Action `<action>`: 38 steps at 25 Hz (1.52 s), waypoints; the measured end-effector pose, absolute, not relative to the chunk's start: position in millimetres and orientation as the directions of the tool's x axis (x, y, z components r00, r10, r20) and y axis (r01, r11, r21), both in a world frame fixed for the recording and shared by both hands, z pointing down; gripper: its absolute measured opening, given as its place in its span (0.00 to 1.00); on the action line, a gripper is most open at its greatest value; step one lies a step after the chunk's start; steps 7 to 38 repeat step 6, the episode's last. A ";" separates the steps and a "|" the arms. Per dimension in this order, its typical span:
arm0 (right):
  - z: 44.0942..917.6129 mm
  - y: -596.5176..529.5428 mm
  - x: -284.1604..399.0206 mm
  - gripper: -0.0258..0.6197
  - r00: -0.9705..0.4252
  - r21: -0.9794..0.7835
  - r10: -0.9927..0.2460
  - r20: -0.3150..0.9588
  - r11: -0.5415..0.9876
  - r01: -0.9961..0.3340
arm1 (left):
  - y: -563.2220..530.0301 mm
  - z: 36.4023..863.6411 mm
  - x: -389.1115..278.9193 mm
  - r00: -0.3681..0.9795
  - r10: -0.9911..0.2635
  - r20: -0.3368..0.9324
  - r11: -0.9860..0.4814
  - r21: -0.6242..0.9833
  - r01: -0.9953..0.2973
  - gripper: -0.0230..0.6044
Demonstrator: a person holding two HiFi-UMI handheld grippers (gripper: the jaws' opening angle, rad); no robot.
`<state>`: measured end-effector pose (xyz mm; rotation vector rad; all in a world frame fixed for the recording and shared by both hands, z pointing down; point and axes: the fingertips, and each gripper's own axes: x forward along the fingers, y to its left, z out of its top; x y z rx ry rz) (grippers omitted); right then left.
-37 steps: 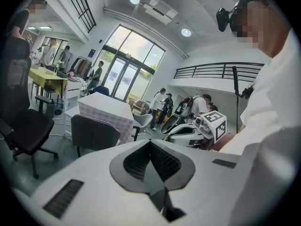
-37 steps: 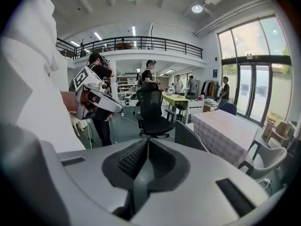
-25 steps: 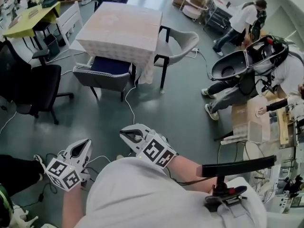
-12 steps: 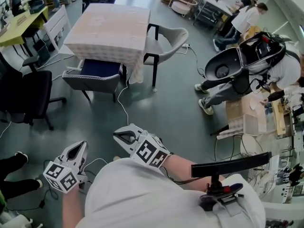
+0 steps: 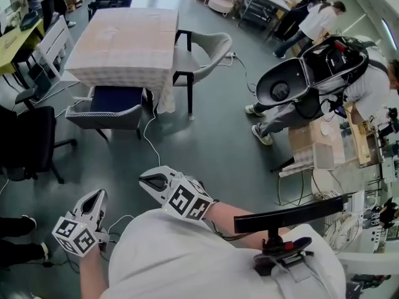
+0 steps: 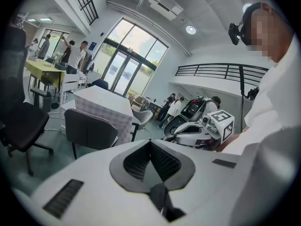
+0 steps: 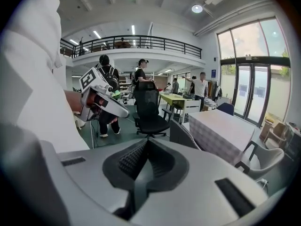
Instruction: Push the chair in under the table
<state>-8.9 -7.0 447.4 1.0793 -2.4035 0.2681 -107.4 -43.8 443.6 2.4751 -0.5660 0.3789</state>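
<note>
Left gripper (image 5: 95, 198) and right gripper (image 5: 148, 180) pressed together, empty, well short of table (image 5: 121, 39); floor cable (image 5: 149, 143) by chair (image 5: 106, 109) at table could trip the person.

The table (image 5: 121, 39) and the blue-seated chair (image 5: 106, 108) slid toward the head view's left edge; the left gripper (image 5: 98, 195) and right gripper (image 5: 144, 180) shifted left too.

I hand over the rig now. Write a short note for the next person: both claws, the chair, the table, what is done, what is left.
Left claw: shut, empty.
Right claw: shut, empty.
Grey chair with blue seat: at the near side of the table, seat partly under it, back sticking out, well away from both claws.
Done: nothing; chair not yet touched.
Left: walk up, press on the chair back, push it under.
</note>
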 end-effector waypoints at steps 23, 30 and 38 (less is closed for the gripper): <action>445.0 -34.5 18.3 0.06 -0.563 0.019 -0.652 0.508 0.662 -0.749 | -74.7 449.0 -82.4 0.864 -0.307 0.400 -0.732 0.481 -0.483 0.05; 445.0 -34.5 18.3 0.06 -0.563 0.019 -0.652 0.508 0.662 -0.749 | -74.7 449.0 -82.4 0.864 -0.307 0.400 -0.732 0.481 -0.483 0.05; 445.0 -34.5 18.3 0.06 -0.563 0.019 -0.652 0.508 0.662 -0.749 | -74.7 449.0 -82.4 0.864 -0.307 0.400 -0.732 0.481 -0.483 0.05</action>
